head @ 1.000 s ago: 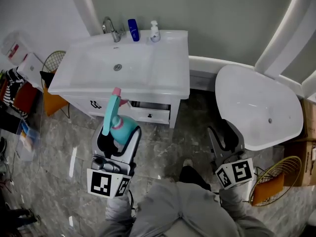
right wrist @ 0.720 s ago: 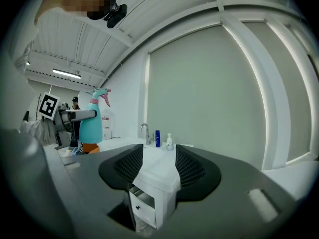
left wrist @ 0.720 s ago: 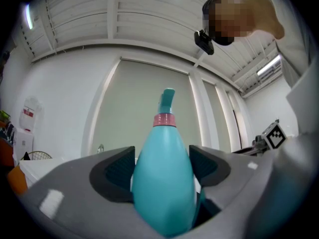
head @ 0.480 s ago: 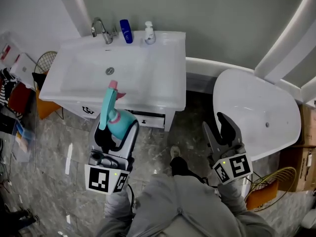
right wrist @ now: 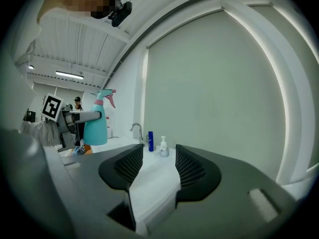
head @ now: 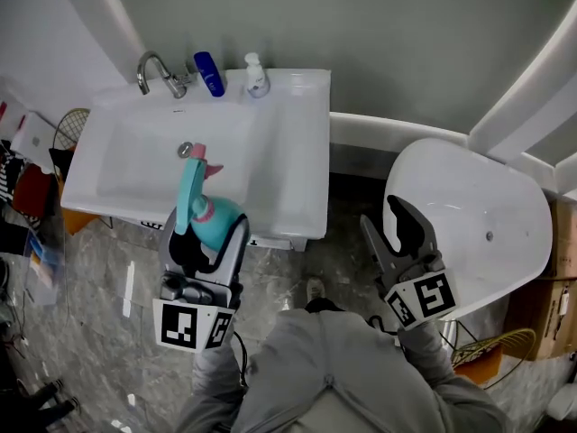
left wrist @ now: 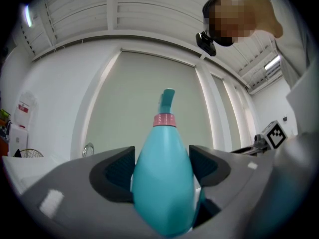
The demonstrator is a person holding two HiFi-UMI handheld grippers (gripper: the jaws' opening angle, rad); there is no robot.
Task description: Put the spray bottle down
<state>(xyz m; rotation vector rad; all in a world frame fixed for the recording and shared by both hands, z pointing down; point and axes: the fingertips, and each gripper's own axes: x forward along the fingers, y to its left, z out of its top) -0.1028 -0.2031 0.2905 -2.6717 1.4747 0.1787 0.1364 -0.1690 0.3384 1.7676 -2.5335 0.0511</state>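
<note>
A teal spray bottle (head: 206,215) with a pink collar and trigger stands upright in my left gripper (head: 206,242), which is shut on its body. In the head view the bottle hangs over the front part of the white washbasin (head: 270,152). The same spray bottle (left wrist: 164,178) fills the middle of the left gripper view between both pads. My right gripper (head: 397,228) is open and holds nothing; it hovers between the washbasin and the white bathtub (head: 478,206). The right gripper view shows the spray bottle (right wrist: 95,125) off to its left.
A chrome tap (head: 155,70), a dark blue bottle (head: 208,73) and a small clear pump bottle (head: 257,77) stand at the back of the washbasin. Wire baskets (head: 491,350) and clutter (head: 27,179) sit on the grey marble floor at both sides.
Both grippers have come forward toward the washbasin. The spray bottle, still gripped, now sits over the basin's front part rather than before its cabinet drawers.
</note>
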